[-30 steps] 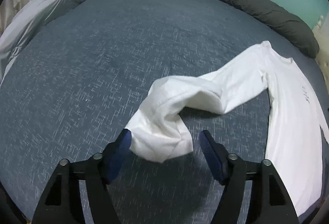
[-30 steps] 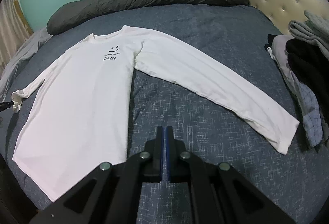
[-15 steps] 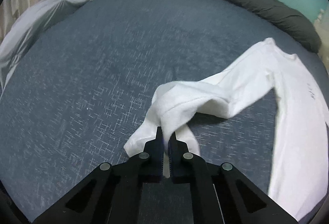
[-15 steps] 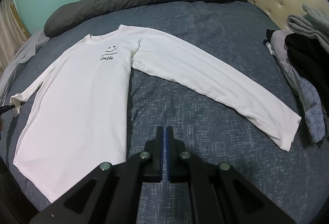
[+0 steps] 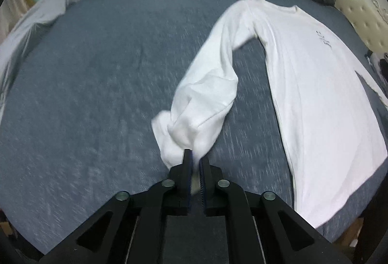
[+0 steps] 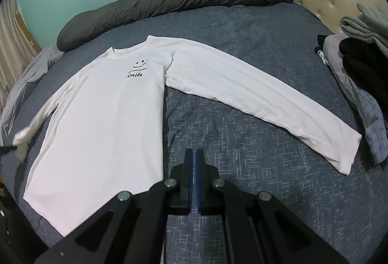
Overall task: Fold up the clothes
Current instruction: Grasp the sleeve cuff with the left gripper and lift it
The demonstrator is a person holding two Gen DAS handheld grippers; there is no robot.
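Left claw (image 5: 196,157) is pinching the cuff of the white shirt (image 6: 101,123) w/ jaws easing open a bit, shirt's flat on the bed (image 6: 254,28), right claw (image 6: 193,155) shut on nothing (only right cam shows the clothes pile (image 6: 359,62)).

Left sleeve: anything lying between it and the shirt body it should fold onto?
Nothing visible. The left gripper, jaws easing open slightly, still has the left sleeve cuff between its pads. Only bare blue bedcover separates the sleeve from the shirt body. The clothes pile lies beyond the other sleeve.
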